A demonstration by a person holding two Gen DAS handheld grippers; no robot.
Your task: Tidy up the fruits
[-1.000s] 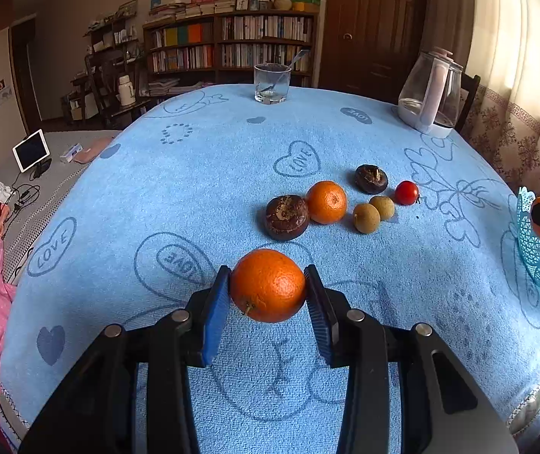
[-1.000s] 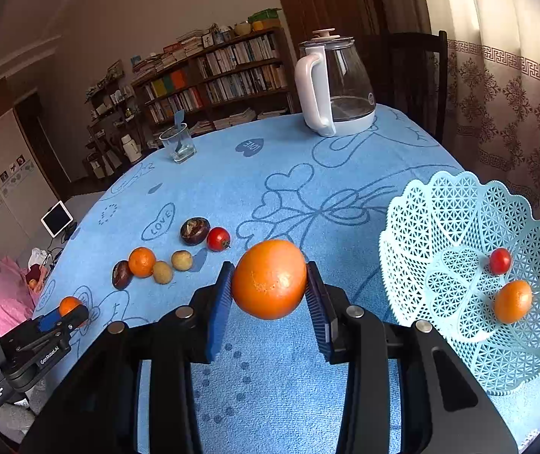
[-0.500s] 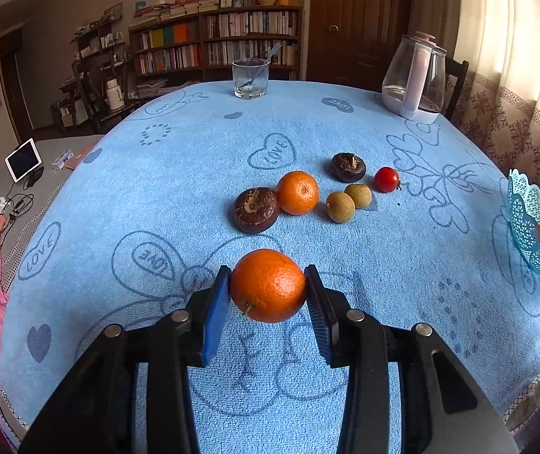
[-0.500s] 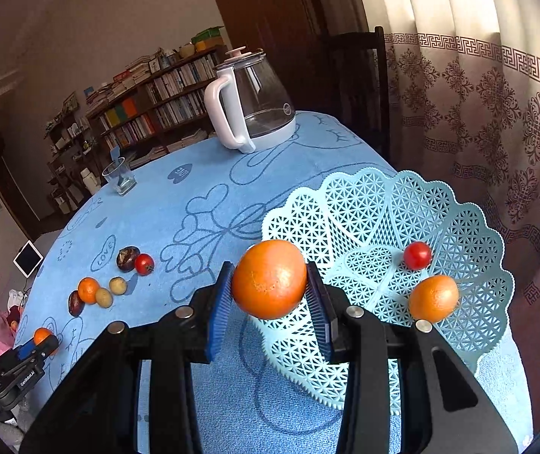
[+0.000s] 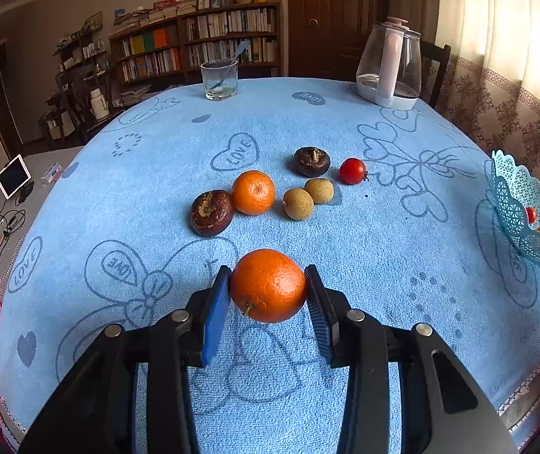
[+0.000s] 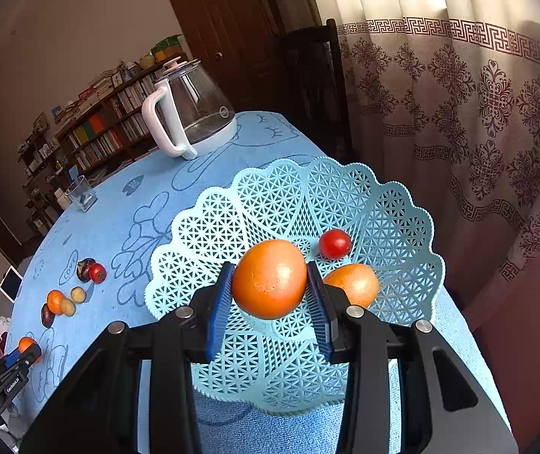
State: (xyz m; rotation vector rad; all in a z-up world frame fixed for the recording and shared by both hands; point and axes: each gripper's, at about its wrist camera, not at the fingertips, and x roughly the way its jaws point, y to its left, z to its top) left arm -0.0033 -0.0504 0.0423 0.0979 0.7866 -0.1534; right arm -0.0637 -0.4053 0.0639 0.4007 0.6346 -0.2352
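Orange (image 6: 269, 279) clamped in right claw (image 6: 269, 283) now over basket (image 6: 209, 234), was beside it; drop next. Left claw (image 5: 268, 287) grips 2nd orange (image 5: 268, 284).

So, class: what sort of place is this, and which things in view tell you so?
Most likely a home living or dining room: a bookshelf packed with books, a table under a blue towel-like cloth, a glass kettle and patterned curtains.

The right gripper (image 6: 270, 280) clamps an orange (image 6: 269, 279) above the lattice basket (image 6: 209, 234), which holds a tomato (image 6: 334, 244) and another orange (image 6: 357, 283).
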